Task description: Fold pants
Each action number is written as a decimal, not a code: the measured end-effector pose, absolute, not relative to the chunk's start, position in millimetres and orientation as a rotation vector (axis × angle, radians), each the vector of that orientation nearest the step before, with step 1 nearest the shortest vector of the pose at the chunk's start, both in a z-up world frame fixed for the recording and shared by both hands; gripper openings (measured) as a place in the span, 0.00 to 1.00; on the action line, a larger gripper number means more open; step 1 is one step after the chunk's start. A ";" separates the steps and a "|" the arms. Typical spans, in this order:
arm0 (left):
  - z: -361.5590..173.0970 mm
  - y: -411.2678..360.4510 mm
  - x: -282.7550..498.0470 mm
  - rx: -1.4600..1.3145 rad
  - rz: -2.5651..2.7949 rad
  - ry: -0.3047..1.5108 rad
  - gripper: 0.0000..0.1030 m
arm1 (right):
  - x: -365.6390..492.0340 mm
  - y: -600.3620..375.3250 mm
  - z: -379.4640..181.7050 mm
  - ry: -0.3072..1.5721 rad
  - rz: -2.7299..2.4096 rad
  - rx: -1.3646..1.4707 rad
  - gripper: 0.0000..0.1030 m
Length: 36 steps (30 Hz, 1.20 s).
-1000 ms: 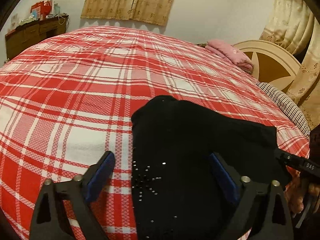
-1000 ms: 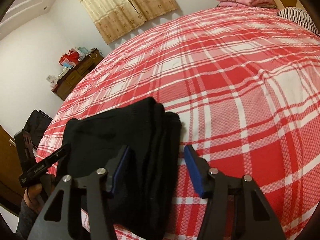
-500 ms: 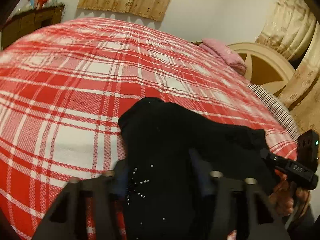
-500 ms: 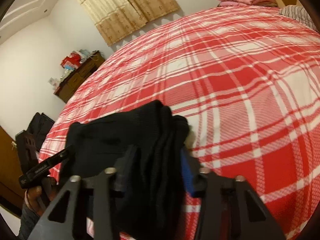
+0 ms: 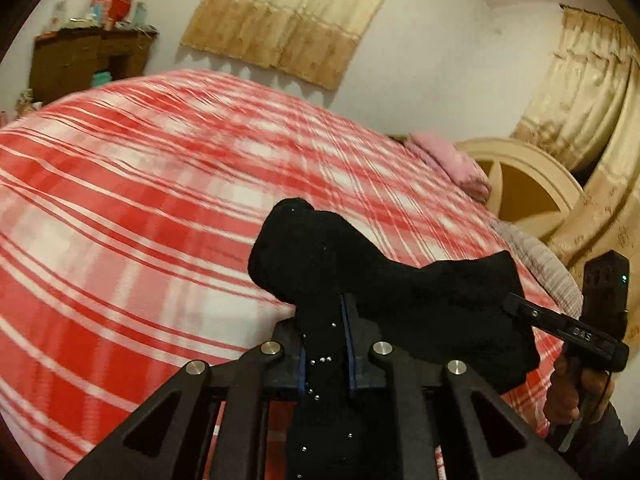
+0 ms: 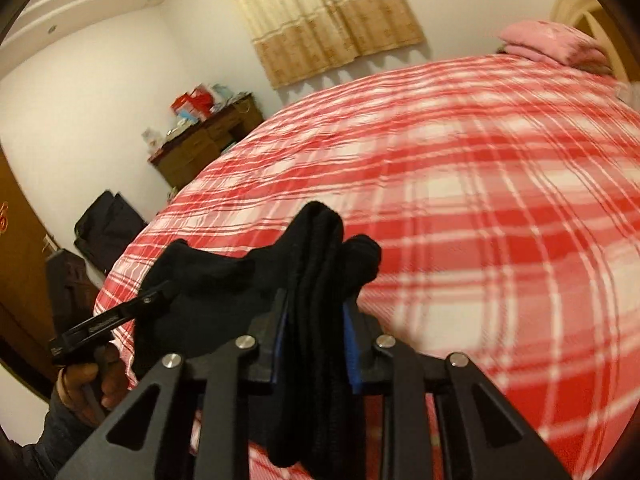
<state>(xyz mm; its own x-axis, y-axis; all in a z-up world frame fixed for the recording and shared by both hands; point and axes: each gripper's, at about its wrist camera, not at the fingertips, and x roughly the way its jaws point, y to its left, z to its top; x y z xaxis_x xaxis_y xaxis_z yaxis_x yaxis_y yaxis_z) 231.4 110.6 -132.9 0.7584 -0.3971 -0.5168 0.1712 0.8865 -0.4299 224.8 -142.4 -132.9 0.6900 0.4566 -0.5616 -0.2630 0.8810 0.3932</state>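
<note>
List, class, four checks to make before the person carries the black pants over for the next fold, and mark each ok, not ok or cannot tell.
1. Left tongs shut on the pants: ok.
2. Right tongs shut on the pants: ok.
3. Pants lifted off the plaid bedspread: ok at both gripped ends; the lower part is hidden.
4. Landing area ahead free of clutter: ok; the pink pillow lies far off.
5. Layers aligned: cannot tell, bunched.
</note>
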 end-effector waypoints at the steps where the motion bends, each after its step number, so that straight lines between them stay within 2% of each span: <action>1: -130.5 116.6 232.7 -0.377 -0.304 0.632 0.13 | 235.4 -132.8 -128.6 0.704 0.428 0.269 0.26; 9: -115.7 195.2 240.8 -0.388 -0.096 0.556 0.13 | 318.3 -48.3 -101.3 0.689 0.576 0.169 0.26; 16: -154.6 228.3 268.5 -0.350 0.040 0.623 0.14 | 379.8 23.7 -125.8 0.716 0.634 0.123 0.26; 17: -162.7 229.2 272.9 -0.346 0.057 0.644 0.17 | 383.4 28.2 -131.4 0.728 0.628 0.124 0.26; 19: -171.6 229.3 277.0 -0.325 0.089 0.653 0.30 | 399.7 35.3 -150.3 0.773 0.601 0.127 0.26; 21: -176.2 225.1 276.1 -0.274 0.164 0.640 0.63 | 411.9 36.6 -162.5 0.818 0.573 0.140 0.30; 23: -179.6 227.1 274.3 -0.258 0.222 0.630 0.74 | 420.8 30.2 -177.6 0.863 0.514 0.151 0.50; 25: -183.6 234.3 271.6 -0.292 0.210 0.620 0.74 | 420.5 20.8 -181.7 0.868 0.494 0.174 0.60; 33: -181.7 236.2 249.3 -0.277 0.249 0.608 0.76 | 415.1 6.0 -180.3 0.863 0.487 0.198 0.62; 36: -179.1 238.0 239.6 -0.277 0.284 0.609 0.79 | 406.8 -5.1 -178.5 0.835 0.461 0.206 0.67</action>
